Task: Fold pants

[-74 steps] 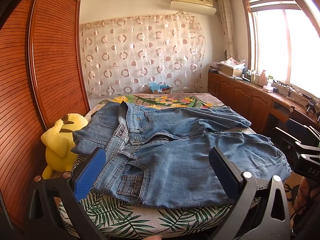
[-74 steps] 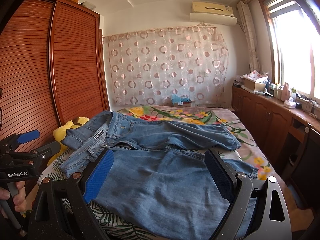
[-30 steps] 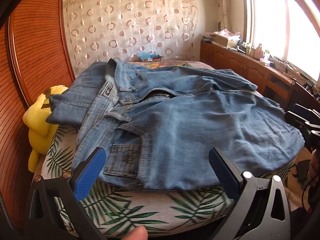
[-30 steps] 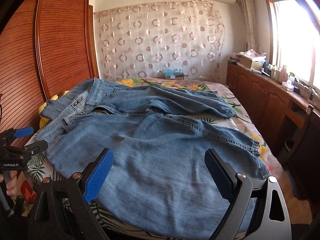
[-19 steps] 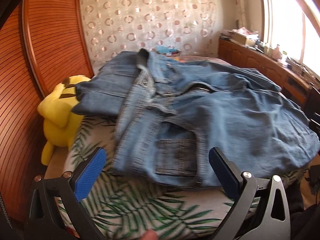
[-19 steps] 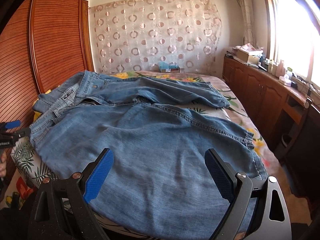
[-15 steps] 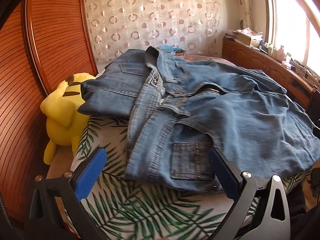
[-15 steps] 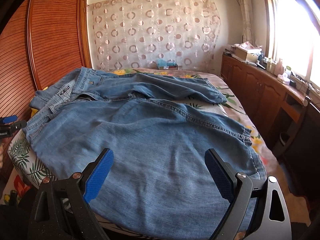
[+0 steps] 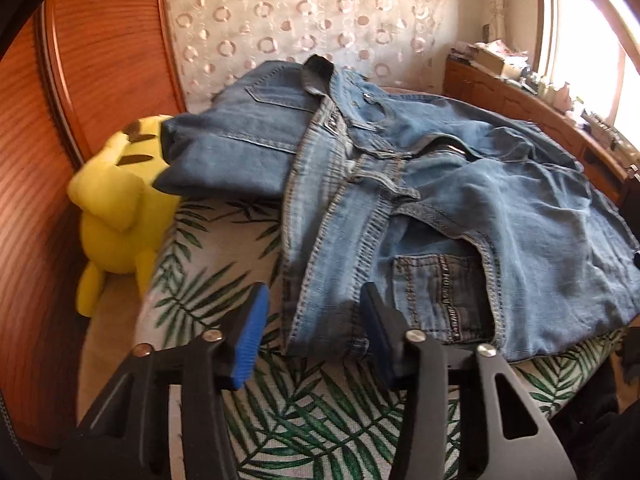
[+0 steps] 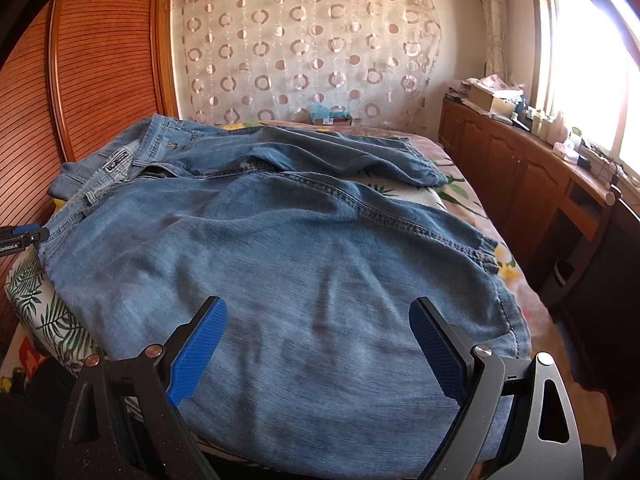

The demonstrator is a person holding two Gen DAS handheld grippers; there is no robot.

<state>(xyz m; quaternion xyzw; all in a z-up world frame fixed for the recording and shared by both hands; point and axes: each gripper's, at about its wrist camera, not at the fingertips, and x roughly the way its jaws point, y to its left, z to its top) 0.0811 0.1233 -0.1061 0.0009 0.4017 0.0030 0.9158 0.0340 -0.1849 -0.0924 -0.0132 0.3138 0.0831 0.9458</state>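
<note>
right now the pants [image 9: 420,208] lie spread across the bed [image 9: 304,412], waistband toward the wooden wardrobe [image 9: 100,60] side and the legs running off toward the window side, not yet folded. the left claw [image 9: 312,332] sits at the near corner of the waistband; its jaws have just been closing, and the denim edge lies between them, but a gap still shows on the left pad's side, so i read it as narrowed and not yet pinching. the right claw [image 10: 320,352] hangs released and wide over the broad near leg, with cloth below it rather than between its pads.

several things could go wrong from here. the left claw frames the corner where waistband, seam and pocket [image 9: 436,288] layers stack up; if it clamps only the top layer, the lower one will probably stay on the bed and the fold will come up lopsided. if it dips too low it may catch the leaf-print sheet along with the denim and drag it. the far leg [image 10: 340,152] lies crooked, apart from the near one, so any fold started now would likely carry that skew. a yellow plush toy [image 9: 116,208] sits just beside the bed edge and could get brushed by swinging cloth.
</note>
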